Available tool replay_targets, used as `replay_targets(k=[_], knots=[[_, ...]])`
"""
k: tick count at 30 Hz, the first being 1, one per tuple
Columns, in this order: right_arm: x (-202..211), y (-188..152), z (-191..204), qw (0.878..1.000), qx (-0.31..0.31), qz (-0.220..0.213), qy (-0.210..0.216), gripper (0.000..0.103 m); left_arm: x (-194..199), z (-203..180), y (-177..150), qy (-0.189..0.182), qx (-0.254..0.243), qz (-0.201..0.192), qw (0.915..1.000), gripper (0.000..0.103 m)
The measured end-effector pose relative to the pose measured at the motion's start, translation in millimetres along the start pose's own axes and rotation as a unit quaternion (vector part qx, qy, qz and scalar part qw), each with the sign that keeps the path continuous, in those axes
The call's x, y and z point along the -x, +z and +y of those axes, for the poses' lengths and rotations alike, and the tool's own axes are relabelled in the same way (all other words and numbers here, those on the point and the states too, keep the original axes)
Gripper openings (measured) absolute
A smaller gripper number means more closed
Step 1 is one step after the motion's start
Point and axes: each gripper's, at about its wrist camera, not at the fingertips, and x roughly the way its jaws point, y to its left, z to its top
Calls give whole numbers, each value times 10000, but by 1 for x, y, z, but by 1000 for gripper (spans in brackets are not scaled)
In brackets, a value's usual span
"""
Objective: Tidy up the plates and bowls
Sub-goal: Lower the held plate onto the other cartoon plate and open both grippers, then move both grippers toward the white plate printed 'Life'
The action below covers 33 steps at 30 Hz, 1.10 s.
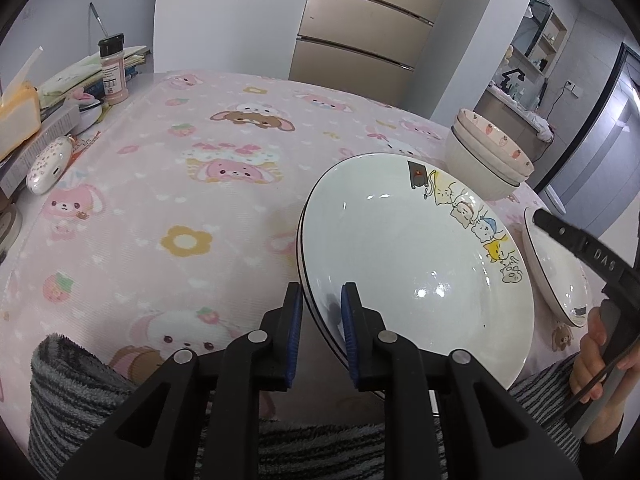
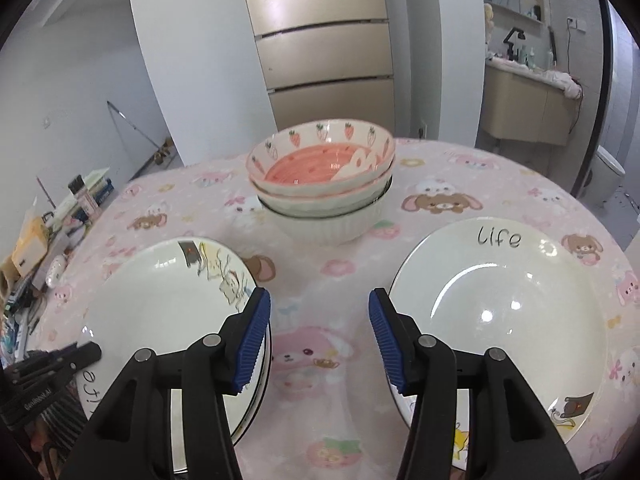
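**Left wrist view says that rim grip is the thing to worry about**

Left wrist view first, working left to right. On the far left edge of the table (image 1: pixel 168 208) you've got clutter: a spice shaker (image 1: pixel 113 70), books, a little white case (image 1: pixel 50 165). All well apart from the dishes, so no worry there.

Then your left gripper (image 1: pixel 320 332). Its blue pads are pinched narrow around the near rim of the cat plate (image 1: pixel 412 256), one pad under, one on top. That plate looks like it's the top of a small stack; I can see at least one more dark-lined rim right below it. I can't tell if the pads caught only the top plate or two rims together. If it's two, the lower one could slip out once you lift. Glazed ceramic on a thin edge grip is slick anyway, and the plate's weight hangs way out past the pads, so it could droop or pivot.

Further right, the bowl stack (image 1: pixel 490 156) sits at the back, near the plate's far edge. Swing the plate up carelessly and you could clip it.

Right wrist view: your right gripper (image 2: pixel 320 340) is wide open, holding nothing, hovering over bare tablecloth between the cat plate stack (image 2: pixel 160 312) and the "life" plate (image 2: pixel 500 312). The bowl stack (image 2: pixel 322 184) is dead ahead, three high and a bit uneven, so a nudge from either tool could shift the top strawberry bowl (image 2: pixel 320 160).
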Motion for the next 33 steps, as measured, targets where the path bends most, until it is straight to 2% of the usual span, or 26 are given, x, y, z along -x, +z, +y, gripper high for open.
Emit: replay_targets(k=[2,4,6,7,11,15,17,20,22,23,25,26,27,29,31,33], knots=[[6,1,-5,9997,-105,-213,-78,59,0,-1,0,-19,-15,9,10000,18],[8,1,-6,9995,-138,-265,-70,60,0,-1,0,66,-21,4,10000,24],[10,2,-7,9995,-124,-302,-30,60,-3,-1,0,163,-9,78,9998,48],[11,3,-7,9994,-116,-327,-72,60,-4,0,1,178,2,111,9998,50],[14,5,-8,9996,-22,-287,65,61,-4,0,0,219,4,104,9997,59],[22,8,-9,9991,-23,-415,97,63,-1,-2,-1,303,-51,10,9995,61],[30,9,-11,9984,8,-564,39,67,4,-4,-1,397,-103,-125,9991,61],[47,11,-13,9957,81,-922,-42,73,21,-12,-1,658,-297,-549,9959,62],[58,14,-15,9928,117,-1185,-109,80,38,-23,-2,865,-534,-981,9900,67],[66,15,-16,9907,166,-1343,-136,81,48,-30,-5,983,-688,-1243,9850,74],[80,16,-18,9868,183,-1601,-151,87,74,-48,-12,1140,-1082,-1891,9693,87],[88,16,-20,9848,171,-1720,-194,88,86,-57,-16,1133,-1252,-2198,9608,98],[94,16,-21,9834,198,-1787,-248,88,100,-66,-20,1065,-1381,-2512,9521,103],[108,15,-25,9808,308,-1877,-438,88,122,-83,-27,831,-1505,-2957,9397,103],[129,9,-34,9769,416,-2001,-625,88,141,-102,-32,487,-1676,-3235,9300,103],[150,2,-46,9734,434,-2160,-627,88,153,-120,-34,203,-1872,-3357,9229,103]])
